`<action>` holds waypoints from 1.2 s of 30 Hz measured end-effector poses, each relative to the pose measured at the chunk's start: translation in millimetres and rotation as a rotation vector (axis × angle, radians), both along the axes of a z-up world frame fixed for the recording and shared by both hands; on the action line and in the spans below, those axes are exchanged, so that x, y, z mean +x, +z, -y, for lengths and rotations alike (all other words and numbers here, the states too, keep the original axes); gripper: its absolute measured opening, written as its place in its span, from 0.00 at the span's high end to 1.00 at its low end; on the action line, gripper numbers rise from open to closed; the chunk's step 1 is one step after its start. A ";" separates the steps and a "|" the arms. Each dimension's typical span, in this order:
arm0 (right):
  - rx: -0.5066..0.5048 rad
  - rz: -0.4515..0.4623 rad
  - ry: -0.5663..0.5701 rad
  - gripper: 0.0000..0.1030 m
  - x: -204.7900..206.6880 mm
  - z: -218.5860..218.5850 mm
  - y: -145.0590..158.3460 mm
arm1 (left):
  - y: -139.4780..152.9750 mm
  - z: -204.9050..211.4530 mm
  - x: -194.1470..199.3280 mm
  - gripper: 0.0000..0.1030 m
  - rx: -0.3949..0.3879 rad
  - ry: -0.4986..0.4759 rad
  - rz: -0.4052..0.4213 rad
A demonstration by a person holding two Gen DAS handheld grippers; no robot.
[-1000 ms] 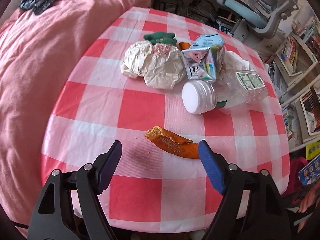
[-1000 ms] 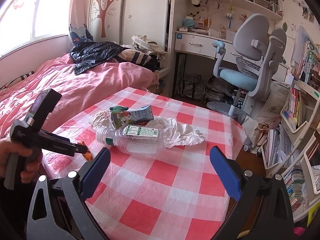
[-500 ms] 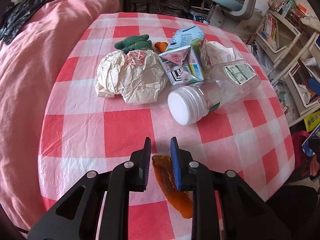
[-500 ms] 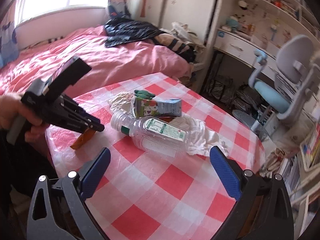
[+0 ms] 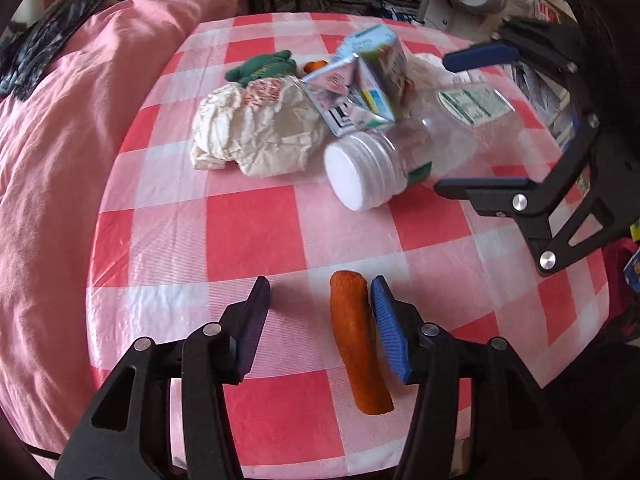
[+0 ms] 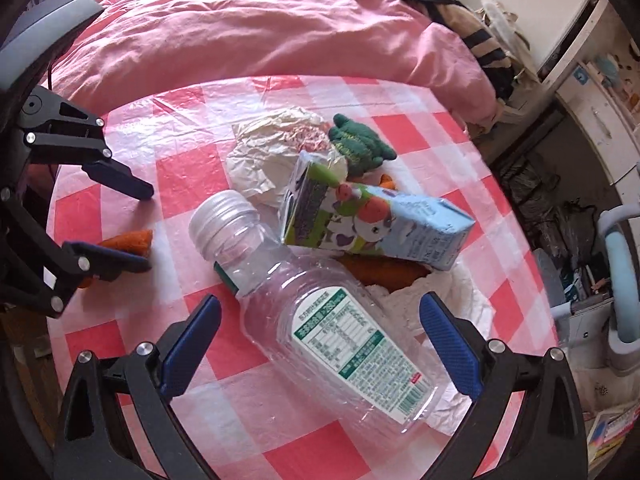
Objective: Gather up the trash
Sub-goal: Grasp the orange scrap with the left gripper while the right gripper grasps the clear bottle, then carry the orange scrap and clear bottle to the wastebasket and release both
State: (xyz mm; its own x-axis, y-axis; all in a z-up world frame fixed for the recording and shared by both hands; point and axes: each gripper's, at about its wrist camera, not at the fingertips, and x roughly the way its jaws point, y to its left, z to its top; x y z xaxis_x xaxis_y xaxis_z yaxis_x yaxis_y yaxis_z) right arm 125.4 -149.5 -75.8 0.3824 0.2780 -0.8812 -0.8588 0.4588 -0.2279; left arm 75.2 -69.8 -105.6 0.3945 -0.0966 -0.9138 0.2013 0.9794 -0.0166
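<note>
An orange peel (image 5: 356, 340) lies on the red-checked table (image 5: 248, 224), against the right finger of my left gripper (image 5: 318, 320), which is open around it. It also shows in the right wrist view (image 6: 128, 240). A clear plastic bottle (image 6: 328, 320) with a white cap lies on its side between the fingers of my open right gripper (image 6: 320, 336); in the left wrist view the bottle (image 5: 420, 148) lies by the right gripper (image 5: 480, 120). Beside it are a milk carton (image 6: 372, 224), crumpled paper (image 6: 272, 148) and a green cloth lump (image 6: 358, 140).
A white tissue (image 6: 404, 296) lies under the bottle and carton. A pink bed (image 6: 240, 20) borders the table's far and left sides. A desk chair (image 6: 620, 280) and shelves with books stand to the right.
My left gripper was shut on the peel half a second ago and has opened, with the peel lying by its right finger. My right gripper has come down over the bottle.
</note>
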 end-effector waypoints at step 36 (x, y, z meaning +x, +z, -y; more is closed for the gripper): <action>0.418 0.010 -0.573 0.46 -162.7 252.9 61.0 | 45.7 67.8 -49.7 0.84 -0.172 -0.307 0.160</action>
State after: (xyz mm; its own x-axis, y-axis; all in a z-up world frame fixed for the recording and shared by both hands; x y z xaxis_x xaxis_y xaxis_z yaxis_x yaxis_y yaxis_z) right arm -37.3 -402.4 -14.8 0.5772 0.3444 -0.7404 -0.4544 0.8888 0.0592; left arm 25.6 -137.6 -59.9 0.4598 -0.3792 -0.8030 0.4979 0.8589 -0.1205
